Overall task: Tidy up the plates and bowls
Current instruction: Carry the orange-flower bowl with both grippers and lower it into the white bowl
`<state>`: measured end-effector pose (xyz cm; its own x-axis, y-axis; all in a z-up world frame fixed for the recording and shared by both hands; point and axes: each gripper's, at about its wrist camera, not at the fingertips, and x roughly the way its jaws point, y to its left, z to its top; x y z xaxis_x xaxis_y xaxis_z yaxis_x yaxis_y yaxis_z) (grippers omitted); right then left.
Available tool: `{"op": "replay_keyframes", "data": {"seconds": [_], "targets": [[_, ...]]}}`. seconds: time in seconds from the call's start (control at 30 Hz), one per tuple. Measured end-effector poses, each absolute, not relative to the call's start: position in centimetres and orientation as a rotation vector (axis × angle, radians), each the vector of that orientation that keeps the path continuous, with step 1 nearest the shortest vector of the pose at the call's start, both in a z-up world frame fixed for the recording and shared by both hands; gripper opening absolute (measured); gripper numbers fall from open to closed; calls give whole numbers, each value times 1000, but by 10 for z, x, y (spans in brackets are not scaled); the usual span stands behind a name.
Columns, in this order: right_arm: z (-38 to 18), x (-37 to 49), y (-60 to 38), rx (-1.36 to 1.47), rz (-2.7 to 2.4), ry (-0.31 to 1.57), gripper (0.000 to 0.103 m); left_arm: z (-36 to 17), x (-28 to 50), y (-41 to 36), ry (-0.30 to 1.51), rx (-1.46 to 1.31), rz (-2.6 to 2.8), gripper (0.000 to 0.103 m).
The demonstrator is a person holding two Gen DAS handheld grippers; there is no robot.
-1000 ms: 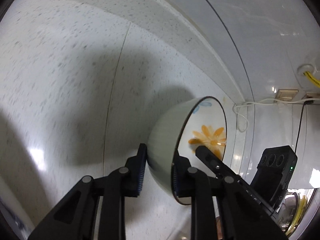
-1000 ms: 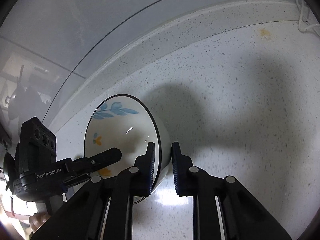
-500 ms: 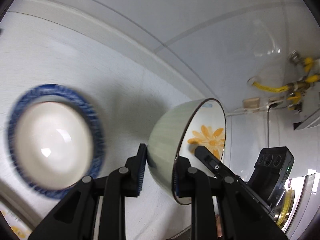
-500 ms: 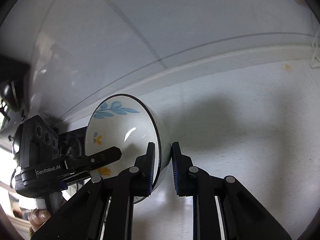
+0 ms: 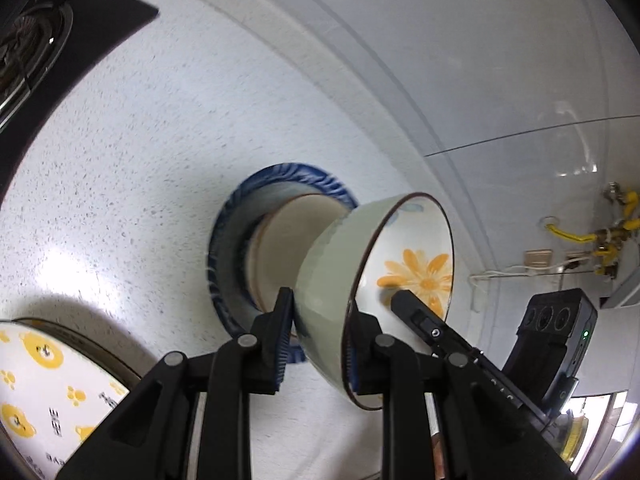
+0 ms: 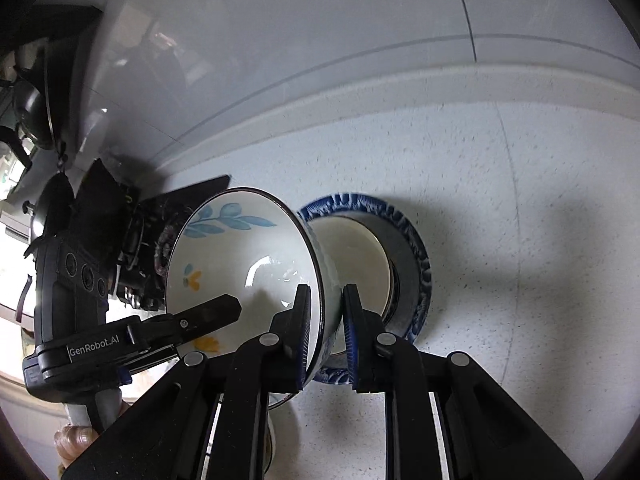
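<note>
A white bowl (image 5: 340,276) with an orange flower and a blue leaf inside hangs tilted above the counter, held from both sides. My left gripper (image 5: 318,320) is shut on one side of its rim, one pad inside and one outside. My right gripper (image 6: 325,320) is shut on the opposite side of the bowl (image 6: 240,264). Just beyond it on the counter sits a blue-rimmed dish (image 5: 240,208) with a cream bowl (image 5: 288,240) nested in it. The right wrist view shows the same dish (image 6: 416,248) and cream bowl (image 6: 352,248), partly hidden by the held bowl.
A plate with yellow bears (image 5: 40,380) lies at the lower left. A black stove top (image 5: 60,20) fills the far left corner, also seen as the stove (image 6: 160,220). The white wall runs behind the speckled counter (image 6: 520,240); yellow pipes (image 5: 600,232) sit at the right.
Both grippers have carried the flower bowl sideways and up along the counter. The blue-rimmed dish has come in and now sits right behind the bowl. The bear plate and stove have appeared.
</note>
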<state>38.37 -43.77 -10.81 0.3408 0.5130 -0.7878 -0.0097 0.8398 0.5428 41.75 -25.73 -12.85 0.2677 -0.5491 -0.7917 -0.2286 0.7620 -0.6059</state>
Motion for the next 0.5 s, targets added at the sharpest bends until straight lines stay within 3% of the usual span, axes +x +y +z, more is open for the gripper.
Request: {"op": "replay_keyframes", "data": {"seconds": [0.5], "targets": [[-130,389,-440,529,336,1239,14,-162,440,-256,1348,-656,-246,20]]}}
